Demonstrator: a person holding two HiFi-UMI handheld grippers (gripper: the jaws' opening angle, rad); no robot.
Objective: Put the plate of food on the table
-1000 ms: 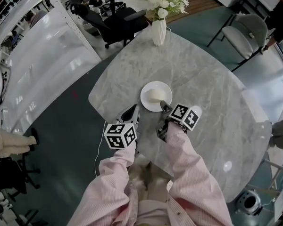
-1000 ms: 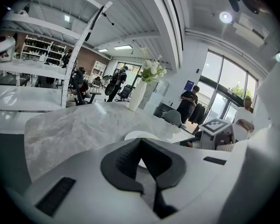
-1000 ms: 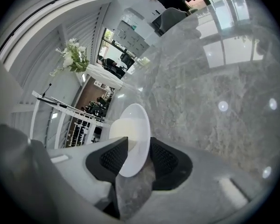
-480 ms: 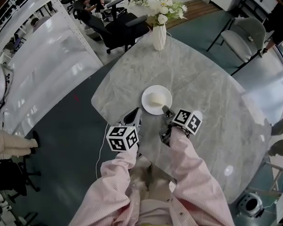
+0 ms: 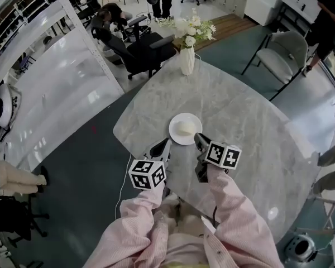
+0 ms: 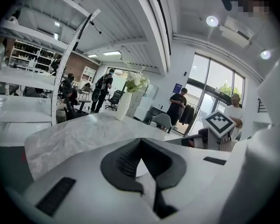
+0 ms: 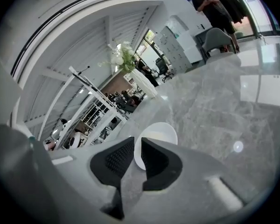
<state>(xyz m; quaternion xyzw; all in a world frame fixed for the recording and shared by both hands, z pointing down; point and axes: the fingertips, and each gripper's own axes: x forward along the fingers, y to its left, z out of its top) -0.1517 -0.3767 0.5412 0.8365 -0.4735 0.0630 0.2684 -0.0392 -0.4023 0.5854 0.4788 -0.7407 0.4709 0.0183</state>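
Looking down from the head view, I see the plate (image 5: 175, 134) flat on the grey marble table (image 5: 251, 127), toward its near left part, with a pale mound of food (image 5: 185, 128) in its middle. Neither of my tools carries it.

My right gripper (image 5: 196, 138) hangs just beside the plate's near right rim, pointing far and left across it. In the right gripper view its jaws stand a narrow slit apart, having just been closing, and nothing sits between the dark pads (image 7: 154, 158). The white plate (image 7: 162, 131) shows through and beyond that slit, lying on the marble below.

My left gripper (image 5: 166, 143) is to the near left of the plate, close to it but apart from it, over the table's near edge. In the left gripper view its pads (image 6: 123, 161) are pressed together at the tips and pinch nothing.

At the far edge of the table stands a white vase (image 5: 187, 61) holding white flowers (image 5: 193, 28). A grey chair (image 5: 279, 57) sits off the far right side, and a black office chair (image 5: 140, 43) off the far left. My pink sleeves (image 5: 234, 216) fill the near part of the view.
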